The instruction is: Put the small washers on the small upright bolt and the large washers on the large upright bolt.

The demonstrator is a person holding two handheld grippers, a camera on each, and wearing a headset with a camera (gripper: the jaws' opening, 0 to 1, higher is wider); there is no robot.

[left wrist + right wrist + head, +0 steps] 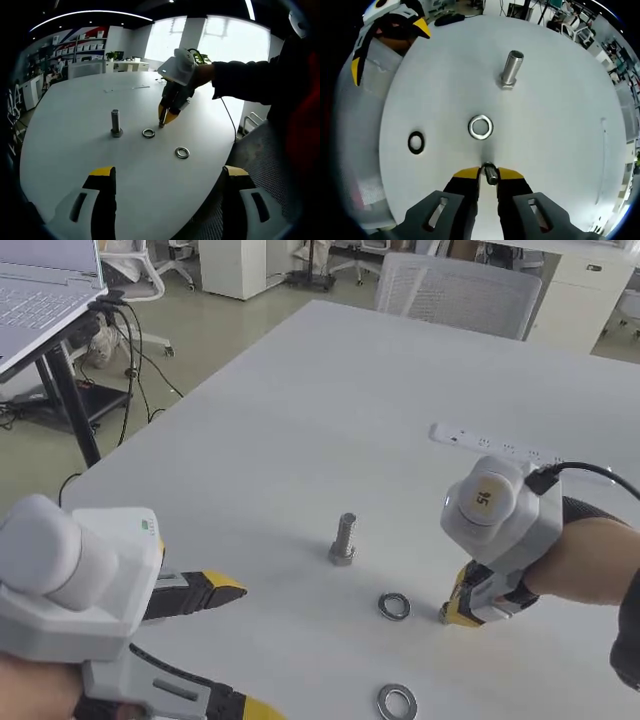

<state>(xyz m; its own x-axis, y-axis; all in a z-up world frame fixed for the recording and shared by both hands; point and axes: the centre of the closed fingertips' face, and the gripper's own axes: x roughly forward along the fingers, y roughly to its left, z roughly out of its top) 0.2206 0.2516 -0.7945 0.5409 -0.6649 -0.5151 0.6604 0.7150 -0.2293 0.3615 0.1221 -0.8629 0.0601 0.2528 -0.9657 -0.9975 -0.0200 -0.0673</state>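
Right gripper (pixel 462 615): jaws together on a small metal piece (pixel 490 174), I judge the small bolt, held low over the table (pixel 300 420) to stand it | left gripper (pixel 168 172): jaws wide apart, empty, waiting | large bolt (pixel 343 539): upright, bare | near washer (pixel 394 606) and far washer (pixel 397 701): flat, not yet picked.

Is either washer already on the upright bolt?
No, the far washer and the near washer both lie flat on the table, apart from the upright bolt.
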